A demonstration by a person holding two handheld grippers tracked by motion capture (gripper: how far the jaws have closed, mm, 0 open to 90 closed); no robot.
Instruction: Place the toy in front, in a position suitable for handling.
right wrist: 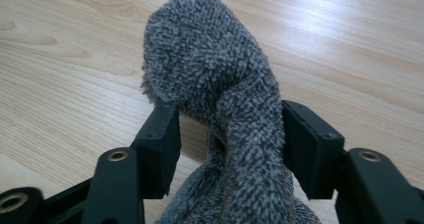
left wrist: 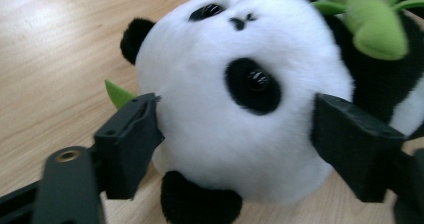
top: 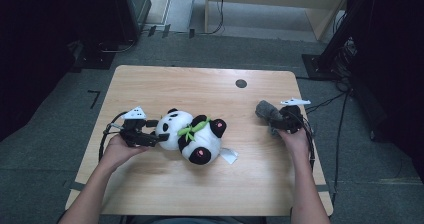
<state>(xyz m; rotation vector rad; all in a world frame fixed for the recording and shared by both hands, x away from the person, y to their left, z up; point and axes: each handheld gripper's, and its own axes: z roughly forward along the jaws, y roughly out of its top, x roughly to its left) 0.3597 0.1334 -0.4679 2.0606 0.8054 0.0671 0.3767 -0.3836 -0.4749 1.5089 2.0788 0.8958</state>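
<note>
The panda plush (top: pixel 192 134) lies on its back near the middle of the wooden table (top: pixel 165 81), white head to the left, black feet with pink soles toward the right and near side, a green bamboo sprig (top: pixel 191 129) across its chest and a white tag (top: pixel 229 155) at its near right. The left gripper (top: pixel 159 136) comes in from the left at the head; in the left gripper view its jaws stand wide on either side of the white head (left wrist: pixel 235 104), both pads against the fur. Well apart, toward the table's right edge, the grey cloth (top: pixel 266 110) stands bunched. The right gripper (top: pixel 280 121) has its jaws about half open around a fold of the cloth (right wrist: pixel 225 99), which fills the gap between them. A dark round hole (top: pixel 241 83) sits in the far part of the table.
</note>
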